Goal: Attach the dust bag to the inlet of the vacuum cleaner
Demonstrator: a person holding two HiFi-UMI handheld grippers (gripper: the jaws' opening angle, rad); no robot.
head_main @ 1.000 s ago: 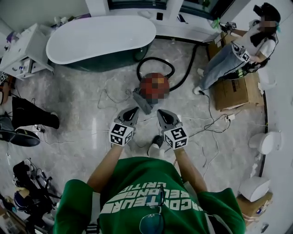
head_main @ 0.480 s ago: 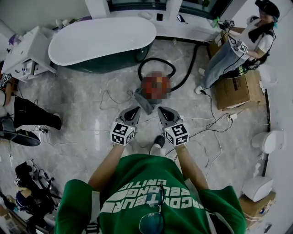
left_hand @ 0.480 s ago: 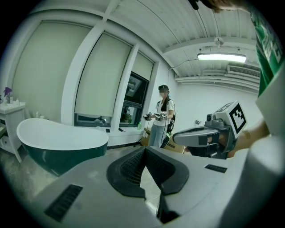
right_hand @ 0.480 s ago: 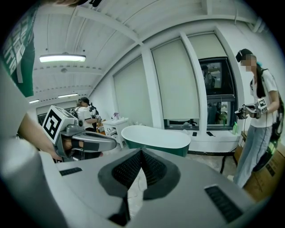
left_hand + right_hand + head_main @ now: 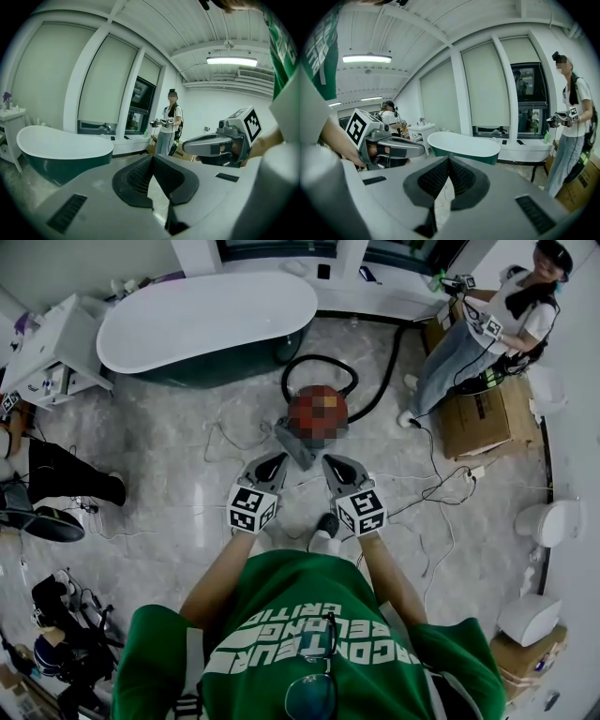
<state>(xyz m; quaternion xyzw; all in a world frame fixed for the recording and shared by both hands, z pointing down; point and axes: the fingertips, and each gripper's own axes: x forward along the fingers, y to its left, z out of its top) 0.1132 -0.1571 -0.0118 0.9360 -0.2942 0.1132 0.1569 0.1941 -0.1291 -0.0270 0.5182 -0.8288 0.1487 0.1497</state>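
Head view, floor station, listed by place from the vacuum cleaner (image 5: 317, 397) – a round red canister on the marble floor (image 5: 169, 456), its black hose (image 5: 319, 358) looped on the far side. A grey piece (image 5: 296, 446) juts from its near side; I cannot tell whether this is a cover, the inlet or the bag. No dust bag shows as a separate item in any view, so the scene fits either a bag waiting out of sight or one already seated inside. Left gripper (image 5: 277, 461) and right gripper (image 5: 330, 463): side by side just short of the vacuum and aimed at it, jaws pressed together on nothing – probably a ready or rest pose. Bathtub (image 5: 206, 310): beyond the vacuum. Writing: black-and-white square codes on the marker cubes (image 5: 250, 508); white lettering on the green shirt (image 5: 309, 634) is upside down and not reliably readable; no brand is legible on the vacuum.
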